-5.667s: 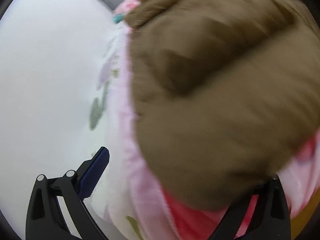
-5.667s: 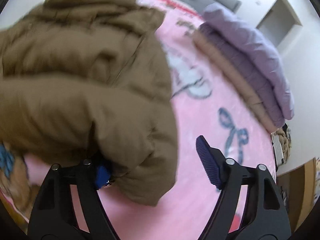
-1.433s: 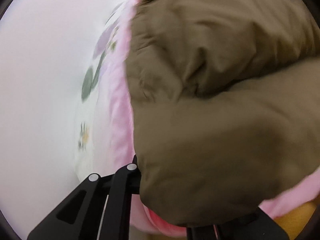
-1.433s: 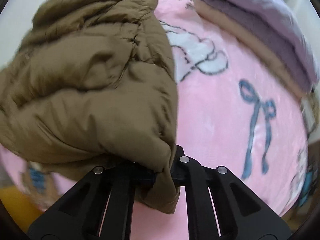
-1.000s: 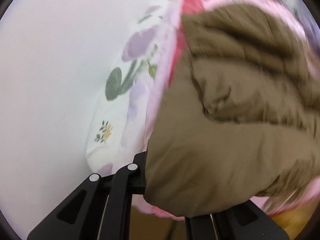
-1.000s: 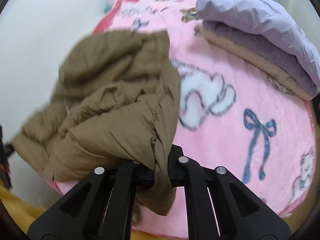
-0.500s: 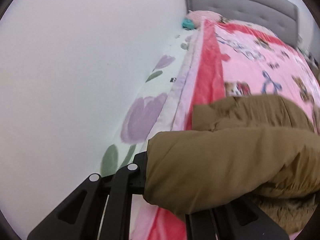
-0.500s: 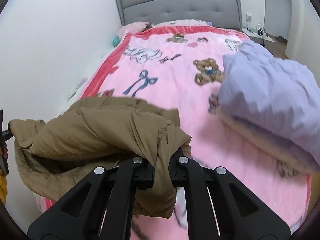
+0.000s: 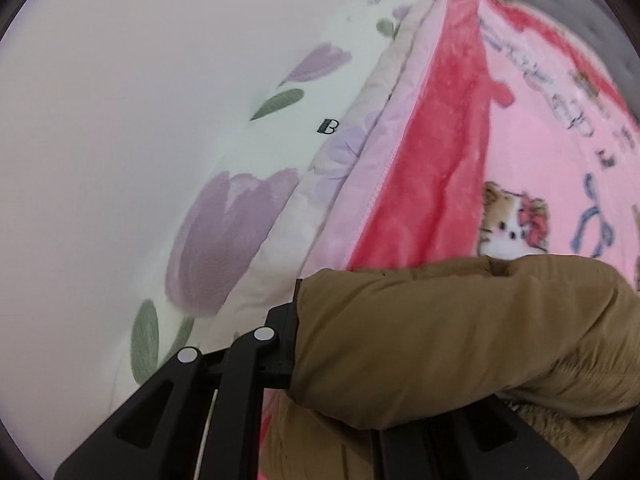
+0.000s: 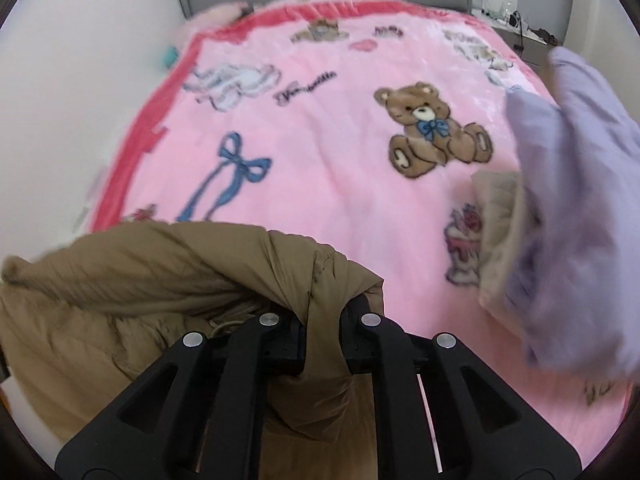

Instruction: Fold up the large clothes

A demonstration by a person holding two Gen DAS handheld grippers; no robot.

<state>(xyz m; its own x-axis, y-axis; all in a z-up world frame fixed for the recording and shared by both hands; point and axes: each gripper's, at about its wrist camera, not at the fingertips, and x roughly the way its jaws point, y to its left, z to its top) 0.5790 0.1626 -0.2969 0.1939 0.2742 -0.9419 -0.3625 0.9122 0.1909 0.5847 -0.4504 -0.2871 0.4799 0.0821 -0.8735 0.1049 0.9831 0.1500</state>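
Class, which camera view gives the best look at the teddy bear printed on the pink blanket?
The right wrist view: the teddy bear with its blue bow lies whole and unobstructed on the pink blanket. The left wrist view does not show that bear.

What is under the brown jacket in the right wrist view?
The pink blanket runs under the brown jacket, which hangs clamped in the right hand-held gripper. Whatever lies beneath its bulk is covered.
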